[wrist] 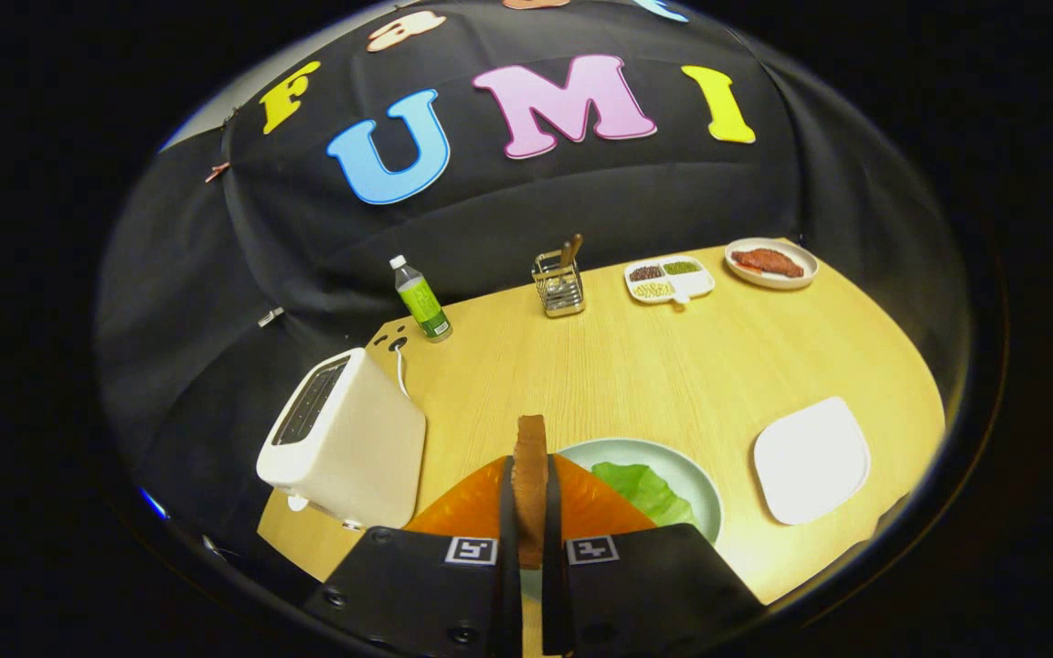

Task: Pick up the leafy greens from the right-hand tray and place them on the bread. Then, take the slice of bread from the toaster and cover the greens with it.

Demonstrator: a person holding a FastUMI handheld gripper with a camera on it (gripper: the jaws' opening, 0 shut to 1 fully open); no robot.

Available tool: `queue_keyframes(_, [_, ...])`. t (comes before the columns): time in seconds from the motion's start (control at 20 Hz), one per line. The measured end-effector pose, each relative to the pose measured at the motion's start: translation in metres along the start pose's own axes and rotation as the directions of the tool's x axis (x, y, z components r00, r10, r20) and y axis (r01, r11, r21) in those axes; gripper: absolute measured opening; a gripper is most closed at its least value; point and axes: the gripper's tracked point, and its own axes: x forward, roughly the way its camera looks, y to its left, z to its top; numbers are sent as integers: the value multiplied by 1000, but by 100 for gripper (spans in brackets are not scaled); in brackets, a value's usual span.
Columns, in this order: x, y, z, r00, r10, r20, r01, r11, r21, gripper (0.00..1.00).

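My gripper [531,489] is shut on a slice of bread [531,457], held edge-on and upright between both fingers. Just beyond the fingers lies a pale green plate [686,471] with leafy greens [645,489] on it; whatever lies under the greens is hidden by the gripper. The white toaster [348,439] stands to the left of the fingers, its slots dark. To the right of the plate sits an empty white square tray [810,460].
Along the table's far side stand a green-labelled bottle [421,300], a wire utensil holder [560,285], a divided white dish [668,277] of seeds or spices and a plate with meat [771,262]. The toaster's cable [398,370] runs toward the wall.
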Motion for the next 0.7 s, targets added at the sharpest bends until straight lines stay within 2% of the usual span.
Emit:
queue_keyframes(0.1, [11,-12,-8,1000,-12,-13,12,999,33,13])
queue_keyframes(0.4, [29,-70,-26,992,-118,-50,118,993,-13,13])
queue_keyframes(0.7, [42,-88,-40,986,-143,-90,134,987,-92,13])
